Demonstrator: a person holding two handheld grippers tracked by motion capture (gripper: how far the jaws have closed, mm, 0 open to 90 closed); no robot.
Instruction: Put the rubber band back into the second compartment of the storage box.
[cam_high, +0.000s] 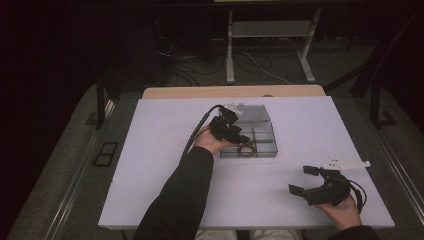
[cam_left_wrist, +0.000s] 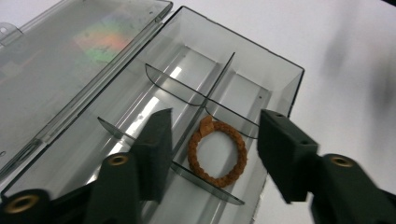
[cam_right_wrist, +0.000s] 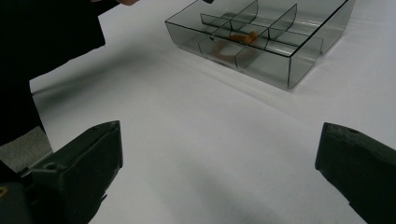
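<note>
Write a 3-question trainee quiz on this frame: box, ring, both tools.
1. True or false: the left tool has its jaws shut on the braided ring.
2. Where does the braided ring lie?
A. on the white table beside the box
B. in a compartment of the clear divided box
C. on the open lid
3. Fill in: the right tool, held well apart from the box, has its jaws ____.

Key
1. False: the jaws stand open above the box, with the ring seen between them in the left gripper view.
2. B
3. open
</note>
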